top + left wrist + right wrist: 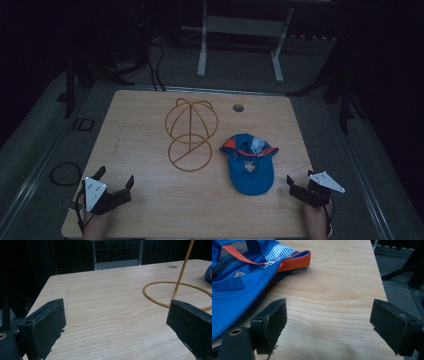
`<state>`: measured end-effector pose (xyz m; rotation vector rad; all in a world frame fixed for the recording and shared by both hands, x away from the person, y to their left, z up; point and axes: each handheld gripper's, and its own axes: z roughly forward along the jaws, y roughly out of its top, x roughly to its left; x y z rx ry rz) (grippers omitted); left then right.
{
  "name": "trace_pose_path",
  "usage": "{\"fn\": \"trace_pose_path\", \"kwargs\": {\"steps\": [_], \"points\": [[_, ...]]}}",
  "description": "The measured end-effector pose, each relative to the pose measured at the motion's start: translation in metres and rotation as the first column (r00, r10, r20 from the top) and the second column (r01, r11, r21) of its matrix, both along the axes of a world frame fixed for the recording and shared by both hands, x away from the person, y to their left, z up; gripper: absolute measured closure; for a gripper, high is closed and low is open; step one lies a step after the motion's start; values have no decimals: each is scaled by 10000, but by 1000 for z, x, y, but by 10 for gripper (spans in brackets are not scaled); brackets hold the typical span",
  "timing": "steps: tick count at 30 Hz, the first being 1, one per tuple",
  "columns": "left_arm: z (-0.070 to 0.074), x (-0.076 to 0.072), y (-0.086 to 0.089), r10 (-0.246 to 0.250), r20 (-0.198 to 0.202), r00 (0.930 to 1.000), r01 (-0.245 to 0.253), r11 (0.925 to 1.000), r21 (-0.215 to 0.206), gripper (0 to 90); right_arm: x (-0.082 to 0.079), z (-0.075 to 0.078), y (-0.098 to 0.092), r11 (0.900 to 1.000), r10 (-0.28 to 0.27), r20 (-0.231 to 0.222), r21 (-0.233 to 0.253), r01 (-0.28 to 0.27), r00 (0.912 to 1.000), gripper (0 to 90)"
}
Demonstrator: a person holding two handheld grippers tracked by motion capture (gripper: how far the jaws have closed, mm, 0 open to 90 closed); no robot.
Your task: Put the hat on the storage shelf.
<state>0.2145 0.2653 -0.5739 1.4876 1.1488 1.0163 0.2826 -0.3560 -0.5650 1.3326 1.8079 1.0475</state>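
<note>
A blue cap (248, 165) with an orange trim lies open side up on the right half of the wooden table (140, 130). Left of it, at the table's middle, stands a yellow wire stand (191, 131) made of a flat ring and an upright globe of hoops. My left gripper (116, 176) rests open near the front left corner, nothing between its fingers. My right gripper (300, 178) is open near the front right corner, just right of the cap. In the left gripper view the wire stand (184, 266) is ahead on the right. In the right gripper view the cap (237, 287) lies beside the left jaw.
A round cable hole (238, 107) sits near the table's far edge. A white frame (240, 25) stands on the floor behind the table. A cable loop (65, 173) lies on the floor to the left. The table's right edge (379, 277) runs close to my right gripper.
</note>
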Motion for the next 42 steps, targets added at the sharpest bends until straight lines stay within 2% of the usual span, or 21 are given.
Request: {"fn": "trace_pose_path", "kwargs": {"steps": [5, 8, 9, 10, 12, 14, 17, 20, 22, 24, 28, 29, 32, 36, 37, 38, 39, 40, 42], "points": [[0, 0, 1, -50, 82, 10000, 50, 10000, -2, 28, 2, 0, 0, 9995, 202, -39, 228, -202, 9998, 139], [1, 0, 0, -142, 33, 9999, 142, 9998, -146, 27, 3, 1, 1, 9993, 318, -143, 207, -315, 9994, 137], [2, 0, -2, -321, 133, 9994, 326, 9986, -415, 27, 4, 3, 2, 9988, 468, -260, 149, -464, 9986, 135], [3, -1, -5, -497, 75, 9987, 500, 9977, -449, 27, 6, 7, 4, 9980, 617, -230, 126, -614, 9978, 134], [3, -1, -8, -689, -11, 9976, 689, 9973, -248, 27, 10, 14, 5, 9972, 719, -222, 240, -713, 9972, 133], [3, -1, -12, -767, -189, 9969, 772, 9966, 280, 28, 14, 21, 6, 9971, 727, -221, 240, -722, 9971, 133], [3, -1, -16, -911, -314, 9953, 924, 9949, 412, 28, 21, 33, 9, 9961, 823, -201, 322, -817, 9964, 130], [4, -1, -17, -1178, -535, 9916, 1180, 9930, 21, 28, 27, 44, 11, 9926, 965, -234, 762, -945, 9951, 129], [5, -1, -18, -1270, -588, 9902, 1258, 9918, -240, 28, 30, 52, 14, 9929, 1025, -225, 623, -1009, 9945, 128], [6, 0, -17, -1527, -803, 9850, 1478, 9870, -639, 38, 34, 59, 18, 9916, 1194, -101, 520, -1187, 9928, 128], [8, 0, -18, -1600, -1090, 9811, 1544, 9863, -577, 44, 40, 69, 22, 9890, 1376, 59, 536, -1377, 9905, 128], [8, -1, -21, -1637, -1342, 9773, 1602, 9864, -364, 43, 49, 75, 26, 9821, 1775, -193, 670, -1758, 9839, 128], [9, -2, -24, -1727, -1386, 9752, 1720, 9849, -176, 43, 57, 79, 32, 9724, 2196, -300, 870, -2164, 9751, 128], [10, -3, -27, -1733, -1294, 9763, 1736, 9848, -92, 44, 66, 83, 43, 9717, 2277, -215, 695, -2258, 9735, 128], [10, -3, -27, -1742, -1371, 9751, 1756, 9845, -17, 45, 70, 84, 45, 9636, 2544, -214, 909, -2515, 9669, 126], [10, -3, -27, -1742, -1371, 9751, 1756, 9845, -17, 45, 70, 84, 45, 9636, 2544, -214, 909, -2515, 9669, 126], [10, -3, -27, -1695, -1393, 9756, 1714, 9852, 13, 45, 73, 84, 47, 9535, 2818, -273, 1196, -2768, 9591, 128], [10, -3, -26, -1726, -1421, 9747, 1745, 9847, 6, 45, 80, 84, 52, 9453, 3119, -426, 1146, -3055, 9491, 144], [9, -2, -26, -1774, -1532, 9721, 1798, 9837, 19, 45, 86, 83, 58, 9463, 3147, -435, 922, -3099, 9482, 186]]}}
